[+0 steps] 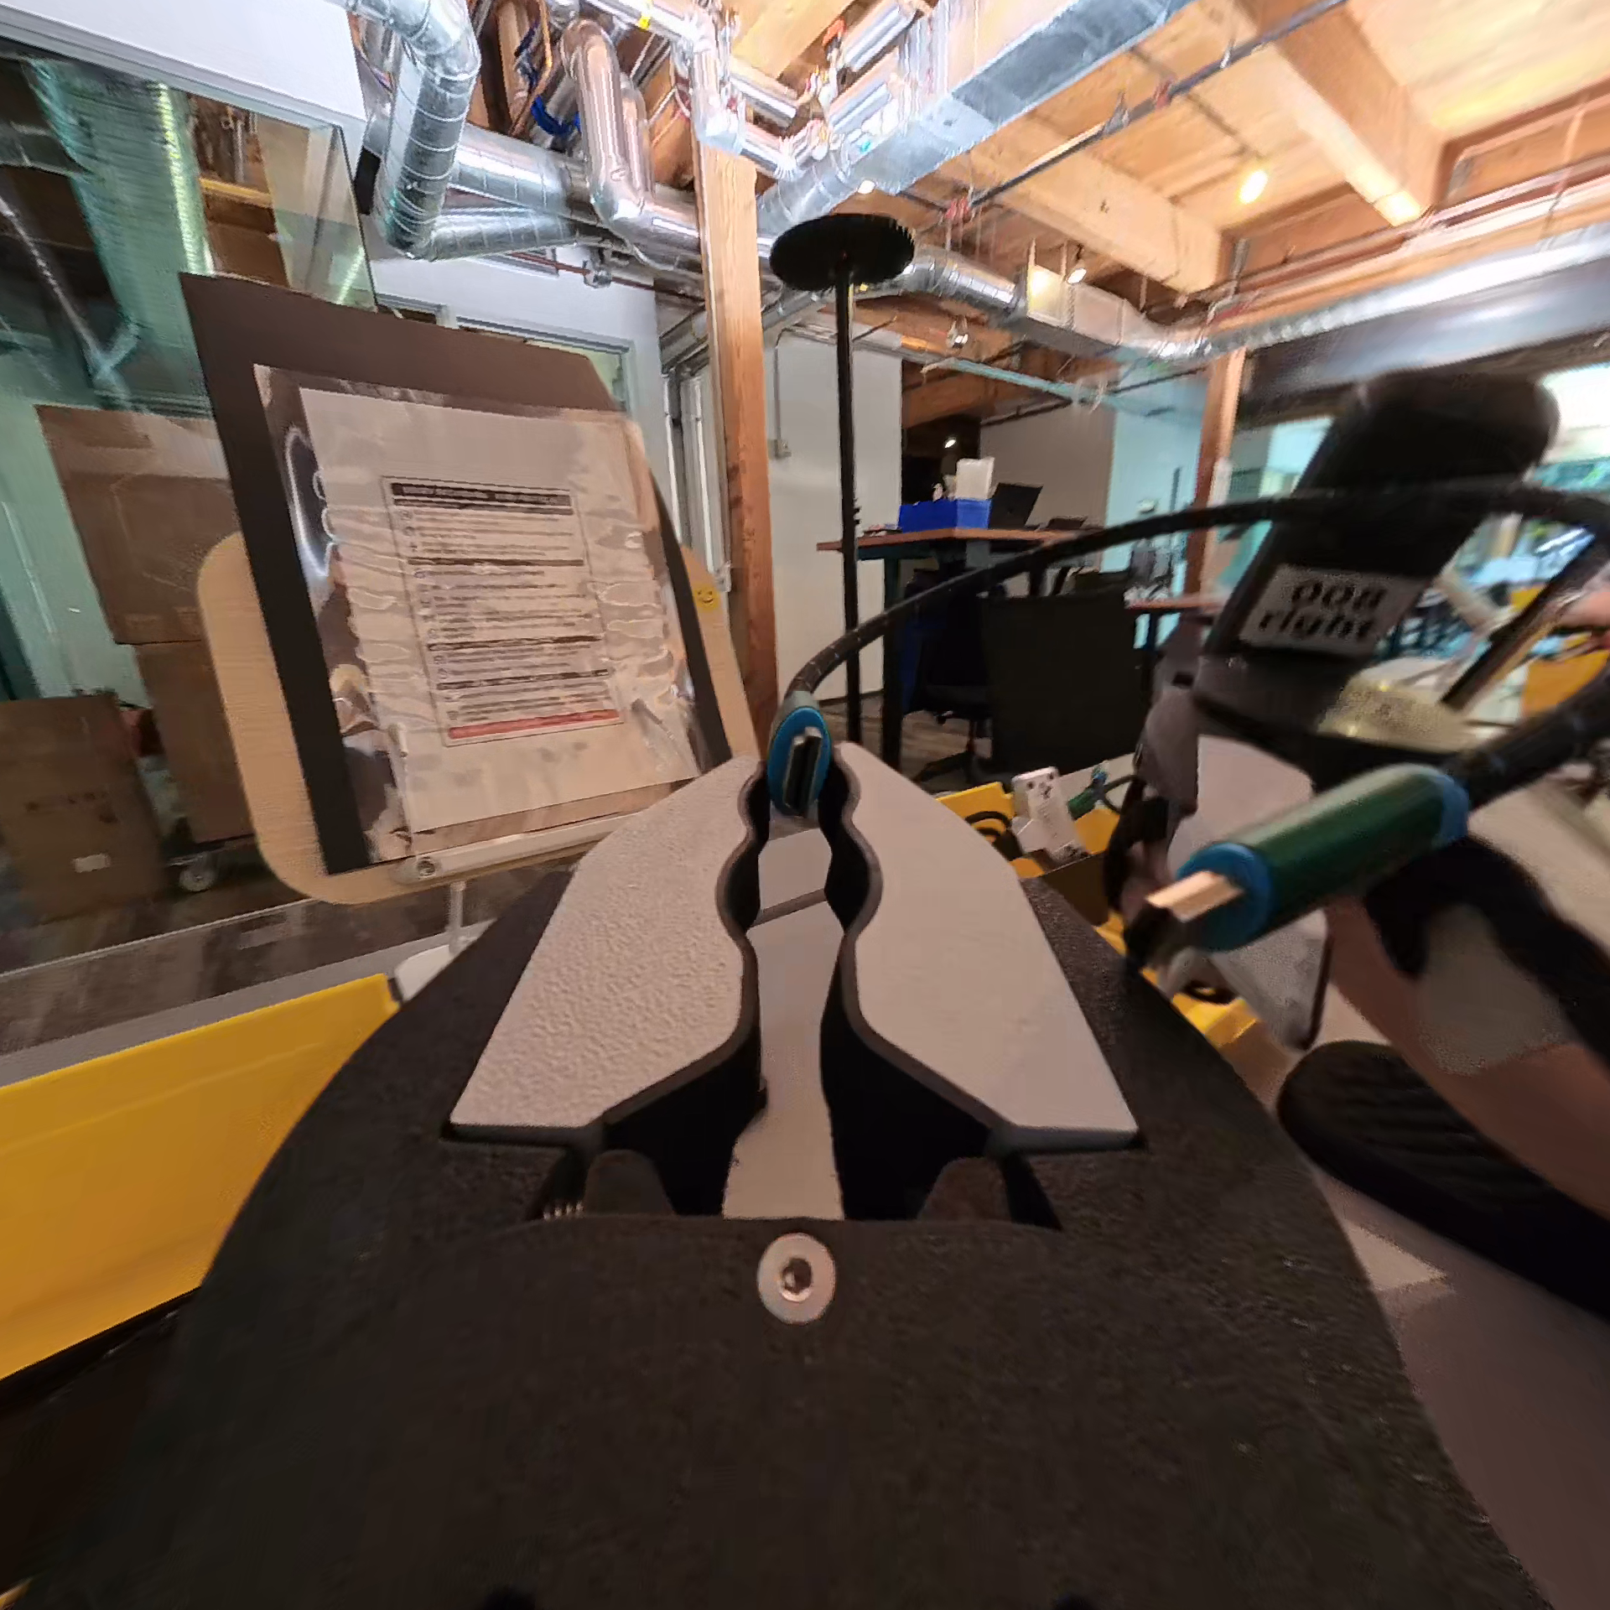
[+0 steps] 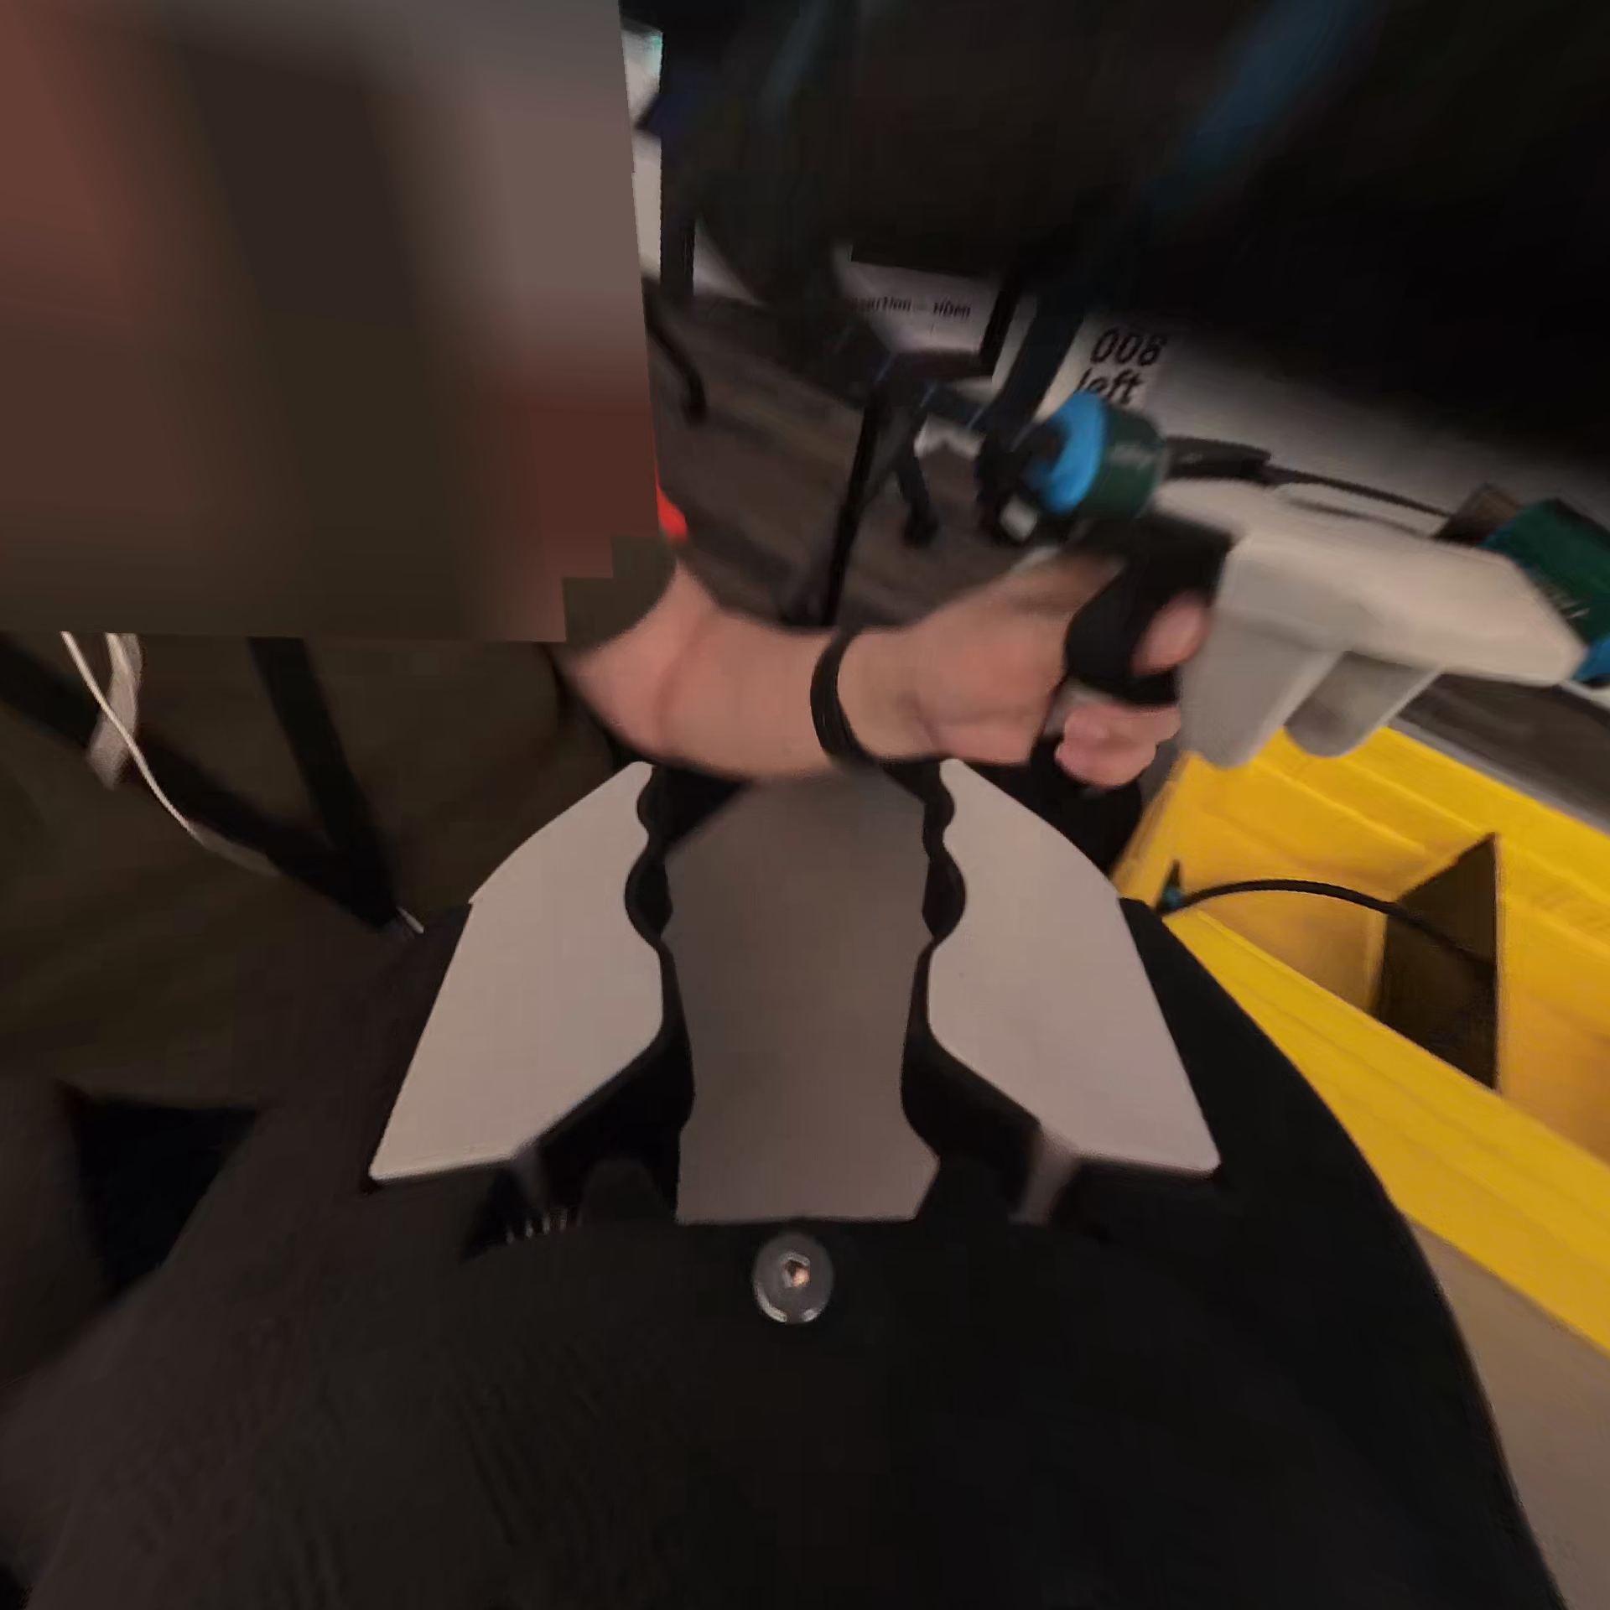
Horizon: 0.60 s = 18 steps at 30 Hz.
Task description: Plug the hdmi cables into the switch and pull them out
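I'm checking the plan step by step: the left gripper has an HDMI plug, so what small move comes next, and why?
Probably tilt the left gripper down toward the table. It is shut on the HDMI plug but aims out at the room, and no switch shows in either view. The right gripper is open and empty.

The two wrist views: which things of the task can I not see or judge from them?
- The switch: in neither view.
- The HDMI plug in the left gripper, left wrist view: the fingers hide its lower part.
- The black cable: its far end passes behind the other gripper's body.
- The green-sleeved plug: what holds it is blurred.
- The right gripper, right wrist view: open and empty, background motion-blurred.
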Available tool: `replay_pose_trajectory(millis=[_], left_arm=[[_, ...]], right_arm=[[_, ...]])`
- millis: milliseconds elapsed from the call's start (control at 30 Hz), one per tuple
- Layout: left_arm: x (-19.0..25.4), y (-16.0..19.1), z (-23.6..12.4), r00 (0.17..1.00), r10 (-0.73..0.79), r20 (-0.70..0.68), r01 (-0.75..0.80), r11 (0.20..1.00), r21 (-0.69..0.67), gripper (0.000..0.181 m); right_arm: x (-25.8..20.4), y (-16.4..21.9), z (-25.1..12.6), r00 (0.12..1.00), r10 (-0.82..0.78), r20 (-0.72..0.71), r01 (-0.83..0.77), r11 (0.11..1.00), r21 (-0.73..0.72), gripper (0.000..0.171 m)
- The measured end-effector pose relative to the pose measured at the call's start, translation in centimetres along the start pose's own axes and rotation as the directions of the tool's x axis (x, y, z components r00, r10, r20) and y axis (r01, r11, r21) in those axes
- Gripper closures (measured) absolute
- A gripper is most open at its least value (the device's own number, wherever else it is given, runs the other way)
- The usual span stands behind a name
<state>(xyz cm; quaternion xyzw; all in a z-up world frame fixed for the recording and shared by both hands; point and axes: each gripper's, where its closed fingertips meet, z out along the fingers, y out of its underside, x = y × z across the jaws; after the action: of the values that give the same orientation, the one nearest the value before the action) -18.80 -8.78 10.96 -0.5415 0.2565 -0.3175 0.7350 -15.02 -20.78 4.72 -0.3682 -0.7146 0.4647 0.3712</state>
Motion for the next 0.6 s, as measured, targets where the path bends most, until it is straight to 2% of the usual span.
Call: replay_pose_trajectory(millis=[100, 200, 300, 400, 500, 600], left_arm=[[-0.2, -0.7, -0.5, 1.000, -0.013, -0.007, 0.013, 0.999, 0.046, 0.171], [-0.4, -1.3, -0.9, 1.000, -0.004, -0.004, 0.004, 0.997, 0.081, 0.171], [0.2, -1.7, -1.1, 0.999, 0.017, -0.030, -0.013, 0.994, 0.110, 0.171], [1.7, -2.0, -1.2, 0.994, 0.073, -0.077, -0.062, 0.988, 0.144, 0.172], [3.3, -1.3, -0.9, 0.982, 0.141, -0.123, -0.124, 0.982, 0.140, 0.171], [4.4, -0.1, -0.3, 0.968, 0.192, -0.164, -0.174, 0.978, 0.117, 0.172]], right_arm=[[-0.6, 0.9, 0.3, 0.998, -0.054, 0.044, 0.054, 0.999, 0.004, 0.120], [-0.9, -0.5, -0.4, 0.994, -0.030, 0.107, 0.012, 0.986, 0.164, 0.123], [-0.1, -2.3, -1.8, 0.991, 0.029, 0.133, -0.073, 0.937, 0.342, 0.126], [3.0, -2.9, -3.0, 0.958, 0.244, 0.151, -0.286, 0.841, 0.459, 0.132], [7.2, -1.5, -3.3, 0.853, 0.505, 0.129, -0.497, 0.712, 0.497, 0.139], [8.5, -0.9, -3.5, 0.760, 0.623, 0.183, -0.614, 0.598, 0.515, 0.136]])
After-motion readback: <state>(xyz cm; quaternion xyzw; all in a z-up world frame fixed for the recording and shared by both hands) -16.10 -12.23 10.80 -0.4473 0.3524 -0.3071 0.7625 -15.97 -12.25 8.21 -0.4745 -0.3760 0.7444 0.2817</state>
